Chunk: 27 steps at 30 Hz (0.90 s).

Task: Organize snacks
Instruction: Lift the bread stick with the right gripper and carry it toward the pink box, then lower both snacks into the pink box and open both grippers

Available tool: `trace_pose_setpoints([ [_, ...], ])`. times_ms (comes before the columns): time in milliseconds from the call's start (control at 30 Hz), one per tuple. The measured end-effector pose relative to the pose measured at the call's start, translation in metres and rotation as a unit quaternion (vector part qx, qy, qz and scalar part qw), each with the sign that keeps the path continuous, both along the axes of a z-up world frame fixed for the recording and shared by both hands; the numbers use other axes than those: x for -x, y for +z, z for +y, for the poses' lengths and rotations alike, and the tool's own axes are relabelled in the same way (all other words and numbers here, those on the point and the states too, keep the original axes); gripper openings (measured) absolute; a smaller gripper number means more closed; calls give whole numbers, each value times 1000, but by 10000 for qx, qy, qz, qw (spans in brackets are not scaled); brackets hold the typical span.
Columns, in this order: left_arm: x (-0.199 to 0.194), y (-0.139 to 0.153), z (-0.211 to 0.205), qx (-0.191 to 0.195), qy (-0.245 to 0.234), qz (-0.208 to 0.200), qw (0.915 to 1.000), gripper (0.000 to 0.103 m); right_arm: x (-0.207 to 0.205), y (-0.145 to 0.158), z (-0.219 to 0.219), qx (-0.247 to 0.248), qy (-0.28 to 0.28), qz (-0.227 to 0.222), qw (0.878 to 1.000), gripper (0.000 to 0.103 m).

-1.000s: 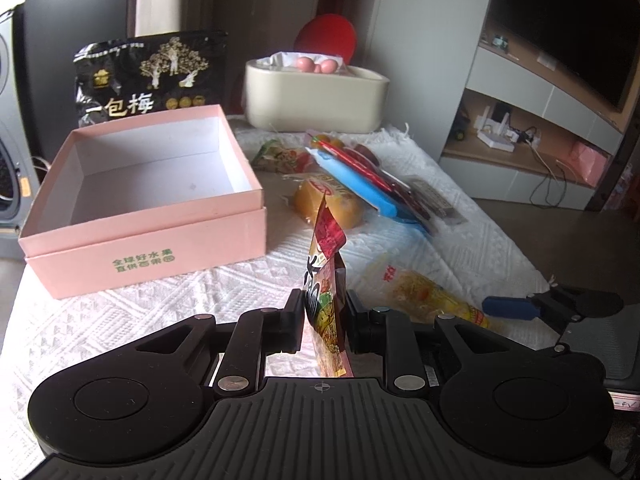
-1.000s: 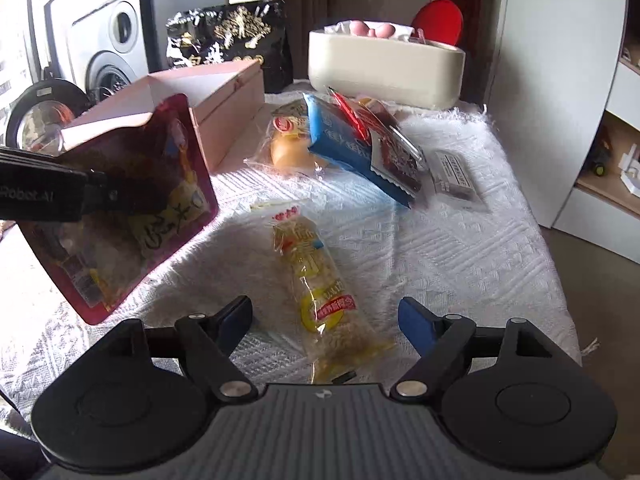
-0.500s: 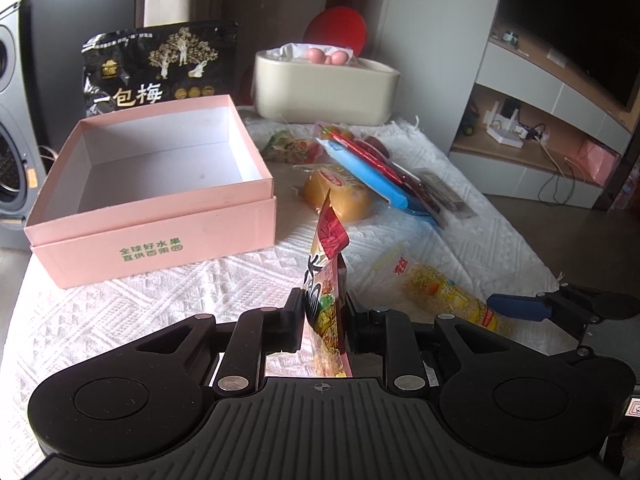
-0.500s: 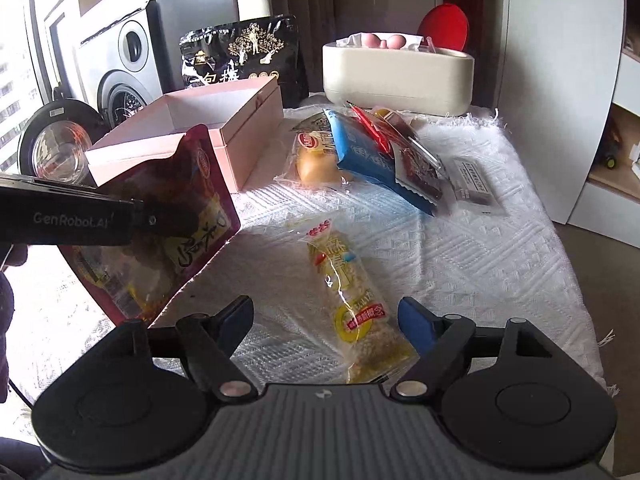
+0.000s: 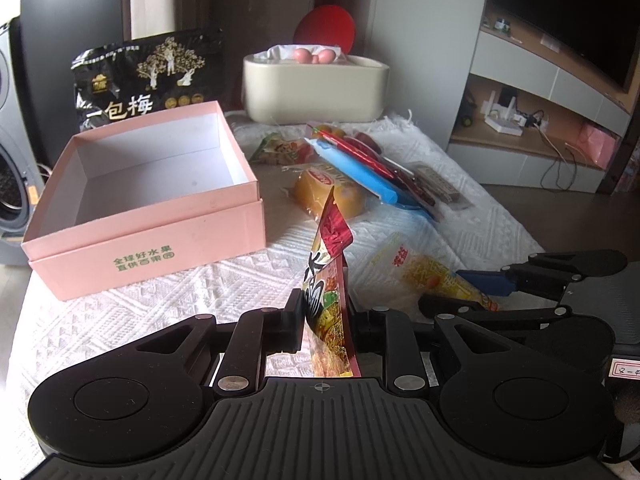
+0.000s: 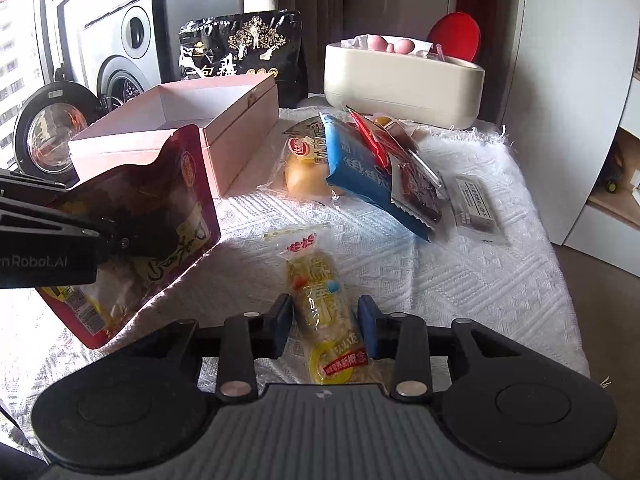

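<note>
My left gripper (image 5: 323, 316) is shut on a red snack pouch (image 5: 328, 280) and holds it upright above the white cloth, in front of the open pink box (image 5: 160, 196). The pouch also shows in the right wrist view (image 6: 136, 232), left of centre. My right gripper (image 6: 325, 320) has closed on a long yellow snack pack (image 6: 320, 300) that lies on the cloth; its blue pads touch both sides. This pack also shows in the left wrist view (image 5: 424, 276), with the right gripper (image 5: 472, 288) on its near end. The pink box (image 6: 192, 120) is empty inside.
A pile of snacks lies mid-table: a yellow bun pack (image 5: 328, 192), a blue pack (image 6: 360, 172), a red pack (image 6: 412, 176) and a grey bar (image 6: 476, 204). A cream tub (image 5: 316, 88) and a black bag (image 5: 148, 80) stand at the back. The table edge drops off at the right.
My right gripper has moved forward over the yellow pack and its jaws have closed from wide open onto it. My left gripper has kept hold of the red pouch and drawn back slightly.
</note>
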<state>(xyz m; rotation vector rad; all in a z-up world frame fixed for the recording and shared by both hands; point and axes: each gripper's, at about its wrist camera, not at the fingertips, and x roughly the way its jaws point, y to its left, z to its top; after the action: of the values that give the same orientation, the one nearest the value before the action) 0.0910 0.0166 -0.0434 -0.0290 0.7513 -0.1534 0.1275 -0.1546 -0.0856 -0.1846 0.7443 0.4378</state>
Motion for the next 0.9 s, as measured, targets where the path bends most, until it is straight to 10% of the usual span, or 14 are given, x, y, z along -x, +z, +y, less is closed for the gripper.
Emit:
trace_pose_setpoints([
  [300, 39, 27, 13, 297, -90, -419, 9986, 25, 26, 49, -4, -327, 211, -240, 9990, 28],
  [567, 56, 110, 76, 740, 311, -1424, 9865, 24, 22, 135, 35, -866, 1019, -664, 9888, 27],
  [700, 26, 141, 107, 728, 571, -1812, 9791, 25, -14, 180, 64, -1144, 1138, -923, 9826, 27],
  [900, -67, 103, 148, 1059, 848, -1131, 9843, 25, -90, 167, 126, -905, 1138, -437, 9884, 27],
])
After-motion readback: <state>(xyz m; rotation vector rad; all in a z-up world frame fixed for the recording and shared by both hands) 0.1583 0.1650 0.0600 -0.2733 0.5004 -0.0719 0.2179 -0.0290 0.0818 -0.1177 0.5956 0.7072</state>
